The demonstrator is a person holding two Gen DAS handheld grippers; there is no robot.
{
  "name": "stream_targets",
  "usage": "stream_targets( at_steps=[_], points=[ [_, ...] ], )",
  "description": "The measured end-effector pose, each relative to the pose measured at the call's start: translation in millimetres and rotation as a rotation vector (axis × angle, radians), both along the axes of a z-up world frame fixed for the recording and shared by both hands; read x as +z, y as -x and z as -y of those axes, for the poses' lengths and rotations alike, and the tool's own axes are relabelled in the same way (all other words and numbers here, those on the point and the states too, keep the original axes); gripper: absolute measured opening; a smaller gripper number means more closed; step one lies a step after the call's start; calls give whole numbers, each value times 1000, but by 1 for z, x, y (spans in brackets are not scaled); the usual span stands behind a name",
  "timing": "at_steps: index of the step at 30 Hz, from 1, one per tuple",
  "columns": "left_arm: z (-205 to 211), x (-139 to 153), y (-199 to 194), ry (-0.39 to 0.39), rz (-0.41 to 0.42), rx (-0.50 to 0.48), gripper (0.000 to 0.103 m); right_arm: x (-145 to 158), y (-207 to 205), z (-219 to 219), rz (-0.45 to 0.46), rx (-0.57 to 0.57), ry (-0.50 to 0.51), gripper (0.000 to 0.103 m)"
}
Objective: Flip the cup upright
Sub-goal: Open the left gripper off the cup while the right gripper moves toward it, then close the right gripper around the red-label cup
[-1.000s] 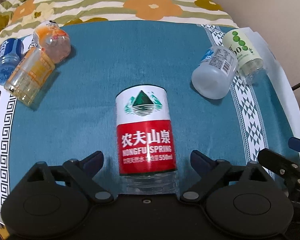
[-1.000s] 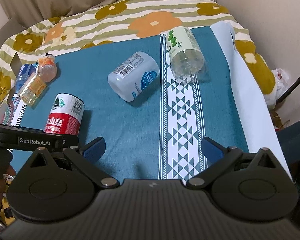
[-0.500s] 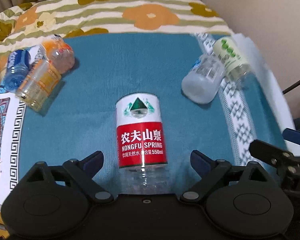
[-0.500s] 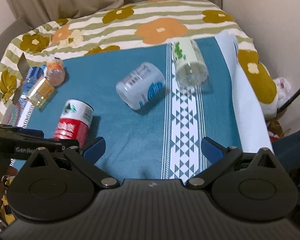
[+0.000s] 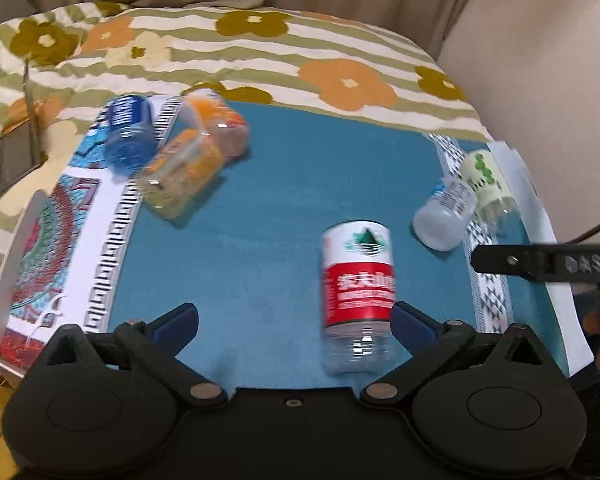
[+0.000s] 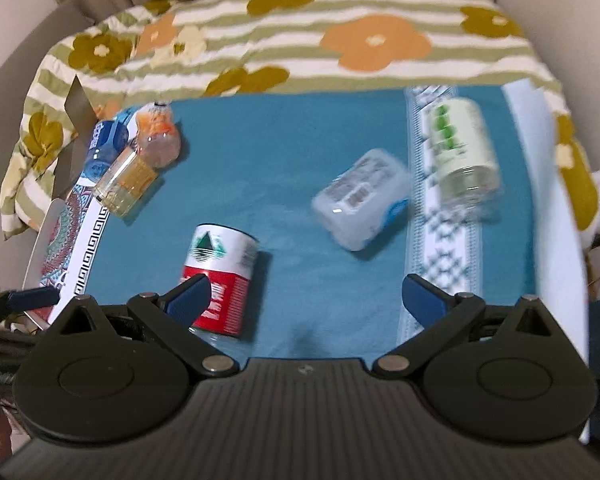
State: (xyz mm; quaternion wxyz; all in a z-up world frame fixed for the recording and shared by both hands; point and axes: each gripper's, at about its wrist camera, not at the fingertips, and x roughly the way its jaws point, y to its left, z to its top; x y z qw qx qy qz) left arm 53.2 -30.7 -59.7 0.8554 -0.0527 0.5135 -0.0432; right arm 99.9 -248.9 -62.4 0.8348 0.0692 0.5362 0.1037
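Note:
A cut-bottle cup with a red and white label [image 5: 358, 280] stands upside down on the teal cloth [image 5: 284, 200], just inside my left gripper's right finger. It also shows in the right wrist view [image 6: 220, 276], partly behind that gripper's left finger. My left gripper [image 5: 294, 320] is open and empty, with teal cloth between the fingers. My right gripper [image 6: 306, 294] is open and empty, held above the cloth's near middle. A frosted cup [image 6: 362, 206] and a green-dotted cup [image 6: 466, 156] lie on their sides to the right.
Three more cups lie at the far left: blue [image 5: 126, 140], orange-topped [image 5: 218, 124] and yellow [image 5: 180, 176]. A patterned board [image 5: 52, 248] edges the cloth on the left. A floral blanket [image 5: 260, 52] lies behind. The right gripper's body [image 5: 540, 262] reaches in from the right.
Both grippers have pulled back and risen. My left gripper has swung left, so the red-label cup now sits by its right finger. Both views are blurred by motion.

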Motion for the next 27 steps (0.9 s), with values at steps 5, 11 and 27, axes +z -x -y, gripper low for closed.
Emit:
stream_targets(
  at_steps=[5,11,27],
  points=[
    [-37,-1,7,-2,17,32,103,-20,-34,-34,-99,6,-35,103],
    [-80,-16,8,92,-37,102,103,-45,-64,-66,-198,-1,-55,103],
    [-115,-24,8,116,-68,134,103,-79,-79,-76,-334,-62,-131,73]
  ],
)
